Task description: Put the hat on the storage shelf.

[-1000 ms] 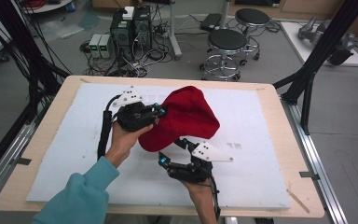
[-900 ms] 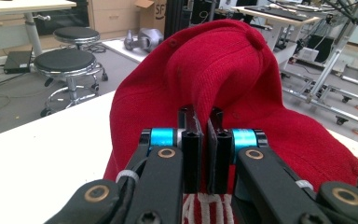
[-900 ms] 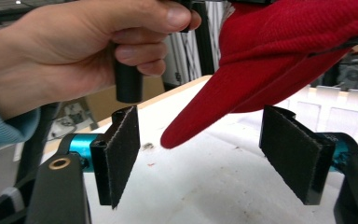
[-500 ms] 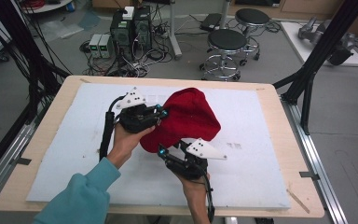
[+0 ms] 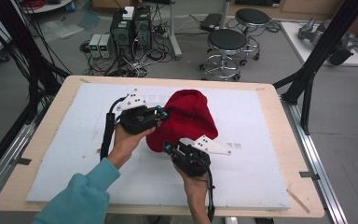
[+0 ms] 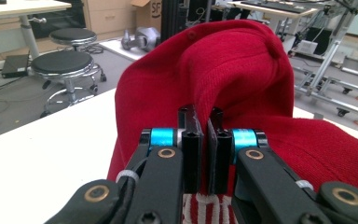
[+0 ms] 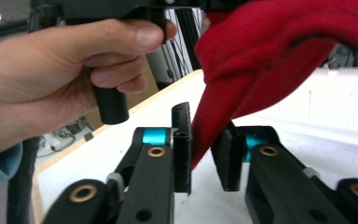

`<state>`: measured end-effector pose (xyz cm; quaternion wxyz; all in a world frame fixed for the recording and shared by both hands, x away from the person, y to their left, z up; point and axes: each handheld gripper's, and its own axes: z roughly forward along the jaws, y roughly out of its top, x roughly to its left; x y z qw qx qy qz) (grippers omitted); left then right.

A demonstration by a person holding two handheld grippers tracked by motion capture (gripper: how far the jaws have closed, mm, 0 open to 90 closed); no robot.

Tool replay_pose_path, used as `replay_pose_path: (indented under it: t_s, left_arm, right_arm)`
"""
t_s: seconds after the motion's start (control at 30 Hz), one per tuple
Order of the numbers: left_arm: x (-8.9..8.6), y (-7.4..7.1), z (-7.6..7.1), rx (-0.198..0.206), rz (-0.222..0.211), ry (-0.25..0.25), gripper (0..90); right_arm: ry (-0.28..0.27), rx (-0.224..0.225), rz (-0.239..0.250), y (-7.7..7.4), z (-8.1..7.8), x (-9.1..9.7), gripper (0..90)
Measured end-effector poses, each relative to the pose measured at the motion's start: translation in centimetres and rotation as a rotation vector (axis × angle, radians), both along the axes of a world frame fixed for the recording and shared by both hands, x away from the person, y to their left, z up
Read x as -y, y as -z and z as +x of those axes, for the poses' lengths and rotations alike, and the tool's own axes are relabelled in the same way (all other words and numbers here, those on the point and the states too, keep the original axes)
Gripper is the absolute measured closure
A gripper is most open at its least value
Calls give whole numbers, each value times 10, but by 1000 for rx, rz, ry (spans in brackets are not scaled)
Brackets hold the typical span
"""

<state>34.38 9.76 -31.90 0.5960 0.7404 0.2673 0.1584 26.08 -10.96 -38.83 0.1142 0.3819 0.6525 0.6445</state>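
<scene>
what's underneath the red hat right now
The red hat is lifted by the left gripper and pinched at its lower edge by the right gripper. Below it lies the white mat; the patch directly beneath is covered.

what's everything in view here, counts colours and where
hat: 1, red knit, lifted off the mat at table centre
mat: 1, white, covering the tabletop
table: 1, light wood rim
stools: 2, black seats, on the floor beyond the table
left gripper: 1, black, jaws shut on the hat's edge
right gripper: 1, black, jaws just closing, hat's lower corner between them
sleeve: 1, teal, bottom left
</scene>
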Motion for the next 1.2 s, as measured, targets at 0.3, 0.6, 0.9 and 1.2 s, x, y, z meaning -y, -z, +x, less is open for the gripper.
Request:
replay_pose_path:
  t_s: [0.3, 0.6, 0.9, 1.2]
  left_arm:
    - [-2, 2, 0, -3, 9, 18, 856]
    - [-6, 2, 3, -71, 10, 5, 452]
    - [-20, 2, 5, -97, 23, 16, 164]
    - [-65, 9, -8, -15, 138, -33, 171]
  right_arm:
    - [9, -60, 2, 0, 1, 4, 856]
    - [34, -49, -54, 0, 0, 5, 857]
    - [46, -48, -78, 0, 0, 7, 857]
    - [85, -14, -126, -11, 6, 13, 857]
